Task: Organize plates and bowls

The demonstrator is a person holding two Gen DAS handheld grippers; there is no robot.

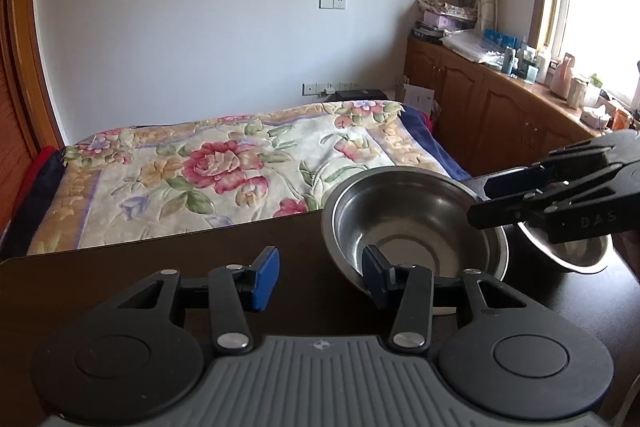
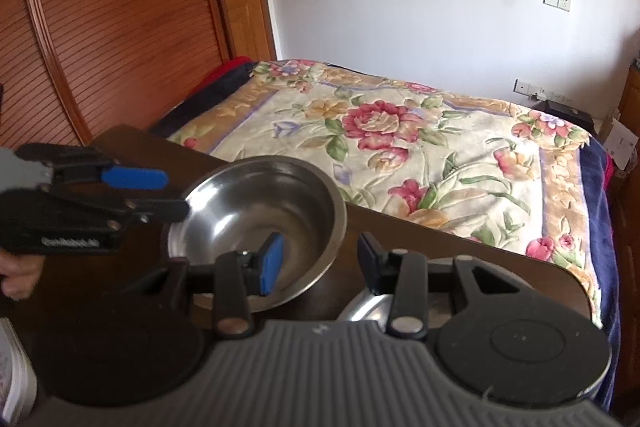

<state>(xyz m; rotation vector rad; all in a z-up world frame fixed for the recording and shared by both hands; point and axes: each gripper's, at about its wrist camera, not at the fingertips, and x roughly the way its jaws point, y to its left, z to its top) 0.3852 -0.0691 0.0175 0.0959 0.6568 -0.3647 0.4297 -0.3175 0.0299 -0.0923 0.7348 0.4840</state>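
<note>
The left gripper has its blue-padded fingers spread apart, grasping nothing; its right finger overlaps the near rim of the large steel bowl. That bowl sits upright on the dark table, mouth upward; being round, it has no long axis. The right gripper is likewise spread and empty, its left finger over the large steel bowl's near rim. Just right of that bowl sits a smaller steel bowl, also upright. Beyond the table's far edge lies a bed with a floral blanket.
</note>
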